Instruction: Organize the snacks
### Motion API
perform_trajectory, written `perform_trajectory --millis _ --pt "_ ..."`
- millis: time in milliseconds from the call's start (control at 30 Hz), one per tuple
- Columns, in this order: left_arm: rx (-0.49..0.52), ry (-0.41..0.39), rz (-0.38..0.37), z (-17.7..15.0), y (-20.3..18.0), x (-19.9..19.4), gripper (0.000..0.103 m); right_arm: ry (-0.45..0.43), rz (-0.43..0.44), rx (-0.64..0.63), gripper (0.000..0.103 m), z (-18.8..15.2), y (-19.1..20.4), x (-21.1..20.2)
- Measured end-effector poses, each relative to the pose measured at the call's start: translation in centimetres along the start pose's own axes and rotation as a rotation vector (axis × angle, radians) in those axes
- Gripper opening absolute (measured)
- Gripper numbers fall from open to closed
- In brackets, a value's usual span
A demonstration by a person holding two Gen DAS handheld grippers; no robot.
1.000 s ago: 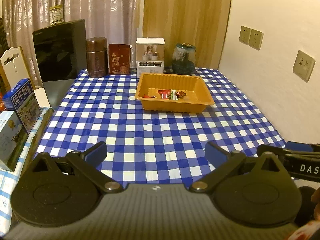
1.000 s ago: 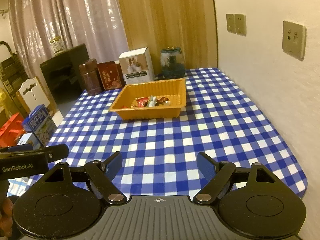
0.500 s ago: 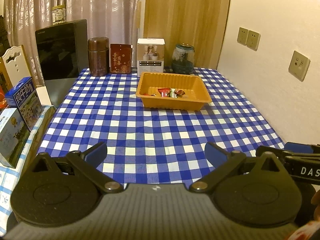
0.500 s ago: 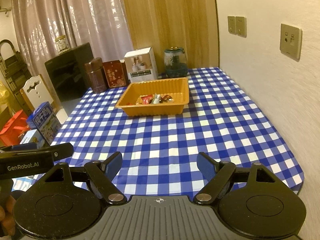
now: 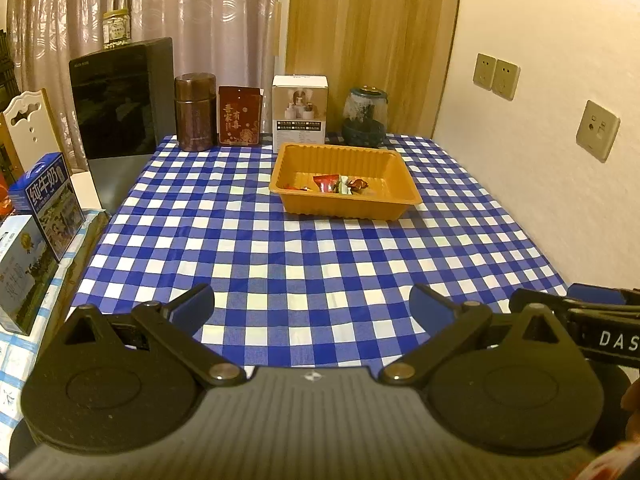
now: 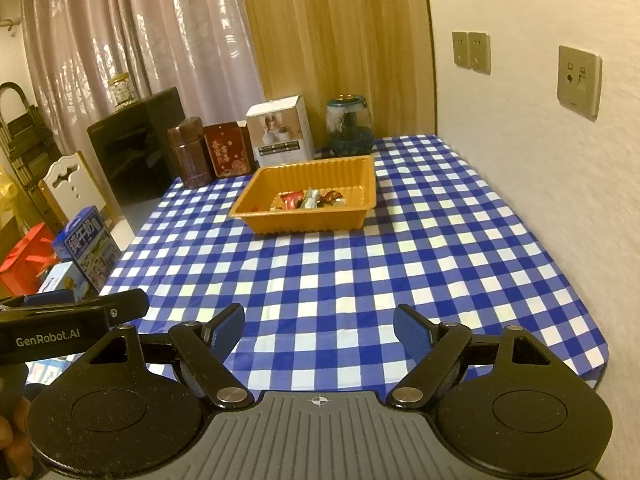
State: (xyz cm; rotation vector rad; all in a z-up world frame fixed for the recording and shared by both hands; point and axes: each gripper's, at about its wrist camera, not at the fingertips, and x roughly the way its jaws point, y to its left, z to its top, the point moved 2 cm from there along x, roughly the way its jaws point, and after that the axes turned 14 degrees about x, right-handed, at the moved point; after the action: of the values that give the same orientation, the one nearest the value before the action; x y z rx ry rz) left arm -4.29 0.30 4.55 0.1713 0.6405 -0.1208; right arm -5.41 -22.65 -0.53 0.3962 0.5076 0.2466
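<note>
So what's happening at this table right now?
A person holds a gripper in each hand at the near edge of a blue checked table. The left gripper and the right gripper are both open and empty, touching nothing. A few wrapped snacks lie in the orange tray near the far end; none are visible on the cloth. Tins, a box and a jar stand behind it.

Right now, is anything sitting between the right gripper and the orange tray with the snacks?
Nothing visible. Only bare checked tablecloth lies between the open right gripper and the orange tray. The brown canister, red tin, white box and glass jar all stand behind the tray.
</note>
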Motion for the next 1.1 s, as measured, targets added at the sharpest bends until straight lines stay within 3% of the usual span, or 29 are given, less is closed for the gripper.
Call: perform_trajectory --millis 1100 --pt "0.005 0.005 -0.003 -0.46 -0.45 0.37 0.103 -0.003 -0.001 0.012 0.081 0.09 -0.20 -0.06"
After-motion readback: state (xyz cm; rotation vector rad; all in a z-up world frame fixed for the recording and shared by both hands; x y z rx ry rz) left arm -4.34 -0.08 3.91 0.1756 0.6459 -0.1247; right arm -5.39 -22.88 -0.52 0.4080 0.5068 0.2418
